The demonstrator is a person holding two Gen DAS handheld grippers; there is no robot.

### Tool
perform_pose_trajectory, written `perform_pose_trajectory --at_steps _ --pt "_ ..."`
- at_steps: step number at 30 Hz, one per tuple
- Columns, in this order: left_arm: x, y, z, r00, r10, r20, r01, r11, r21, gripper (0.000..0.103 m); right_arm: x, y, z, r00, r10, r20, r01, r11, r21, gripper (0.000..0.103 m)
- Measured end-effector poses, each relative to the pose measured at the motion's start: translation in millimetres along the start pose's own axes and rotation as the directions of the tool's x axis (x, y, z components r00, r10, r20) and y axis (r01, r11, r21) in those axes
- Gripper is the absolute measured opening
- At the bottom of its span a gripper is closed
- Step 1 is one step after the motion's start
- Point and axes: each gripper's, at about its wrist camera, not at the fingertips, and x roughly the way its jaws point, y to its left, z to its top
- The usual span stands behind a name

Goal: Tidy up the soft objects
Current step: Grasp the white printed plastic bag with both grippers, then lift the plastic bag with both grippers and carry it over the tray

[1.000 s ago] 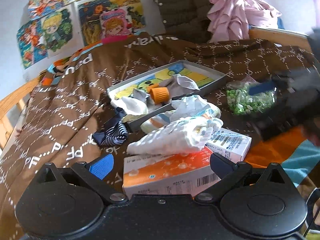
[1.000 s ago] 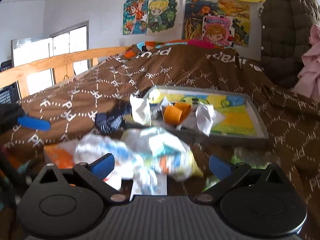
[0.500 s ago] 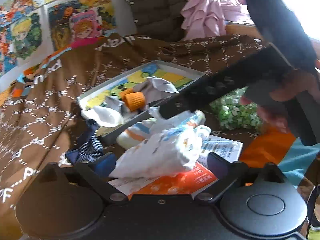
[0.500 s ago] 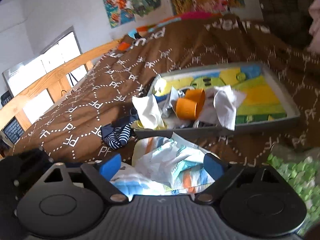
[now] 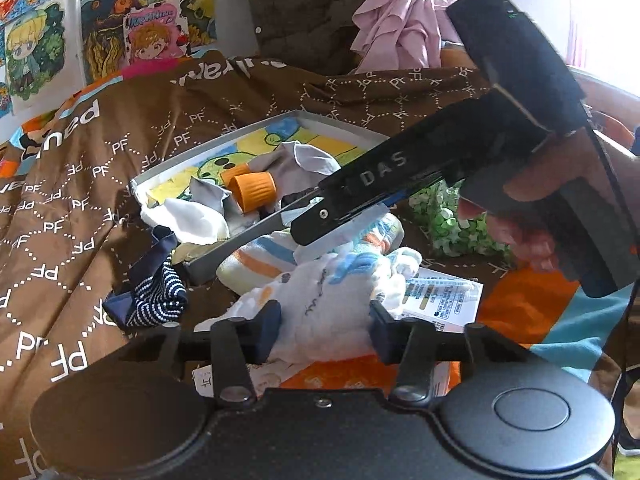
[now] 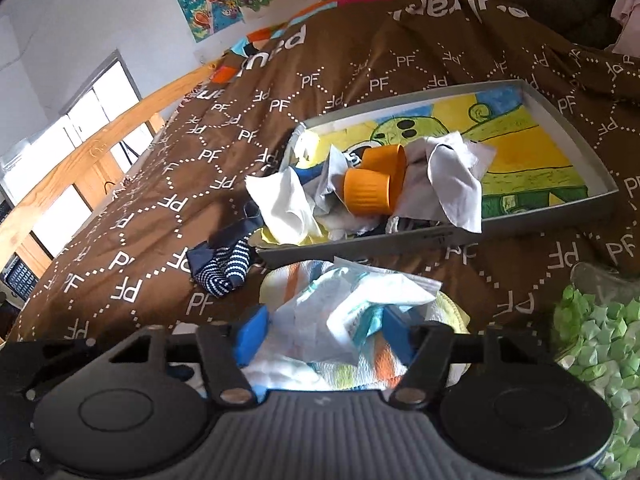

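Note:
My left gripper (image 5: 324,330) is shut on a white cloth with blue and brown marks (image 5: 332,300), which lies on an orange and white carton (image 5: 360,376). My right gripper (image 6: 324,330) is shut on a crumpled white and teal wrapper (image 6: 352,304) lying on a striped cloth (image 6: 380,360); its body also crosses the left wrist view (image 5: 480,152). A grey tray (image 6: 560,108) holds white cloths (image 6: 456,172) and two orange cups (image 6: 372,192). A navy striped sock (image 6: 224,264) lies on the brown blanket (image 6: 160,208).
A bag of green paper stars (image 6: 600,340) sits at the right. A white leaflet box (image 5: 440,292) lies by the carton. A wooden bed rail (image 6: 80,148) runs along the left. A pink garment (image 5: 400,20) and a dark jacket (image 5: 300,8) hang behind.
Both grippers have gone from open to shut: the left closed on the white cloth, the right moved down onto the wrapper pile and closed on it.

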Motion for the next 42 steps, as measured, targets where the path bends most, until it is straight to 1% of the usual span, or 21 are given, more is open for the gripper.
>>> perform_pose_trajectory --at_steps 4,6,9,12,15,23,27,36,42 --pt "-2.0 -0.1 -1.9 1.000 -0.005 0.003 0.005 1.000 0.013 0.036 0.7 0.5 -0.1 1.000 -0.017 0.000 0.017 1.000 0.013 0.054" --pt "-3.4 1.3 -2.2 1.000 -0.009 0.002 0.009 1.000 -0.002 0.031 -1.0 2.7 -1.2 0.999 -0.030 0.009 0.030 1.000 0.000 0.049" --pt "-6.3 5.2 -0.7 1.000 -0.018 -0.002 0.018 0.999 -0.046 0.024 -4.7 5.9 -2.2 0.999 -0.038 0.023 0.038 0.999 -0.018 0.043" --pt "-9.3 11.4 1.2 0.999 -0.032 -0.007 0.030 0.992 -0.120 0.020 -9.3 8.1 -3.7 0.998 -0.048 0.039 0.049 0.998 -0.034 0.040" --pt "-12.8 12.4 5.0 1.000 -0.014 -0.013 0.011 0.988 -0.155 0.018 -16.5 10.0 -3.6 0.996 -0.057 0.063 0.061 0.997 -0.052 0.039" --pt "-27.0 4.5 17.5 0.999 0.038 -0.018 -0.041 0.980 -0.195 0.017 -46.4 8.5 0.1 0.990 -0.058 0.128 0.067 0.996 -0.061 0.039" --pt "-37.6 -1.7 22.9 0.998 0.059 -0.013 -0.060 0.979 -0.196 0.017 -65.8 7.7 -0.5 0.987 -0.052 0.154 0.063 0.996 -0.063 0.039" --pt "-66.0 -26.5 35.1 0.990 0.140 0.006 -0.137 0.976 -0.170 0.016 -108.5 6.1 -7.4 0.976 -0.025 0.215 0.038 0.998 -0.057 0.039" --pt "-74.0 -34.4 39.1 0.988 0.154 0.015 -0.149 0.972 -0.180 0.016 -133.5 -1.4 -14.2 0.968 -0.026 0.249 0.036 0.999 -0.039 0.039"
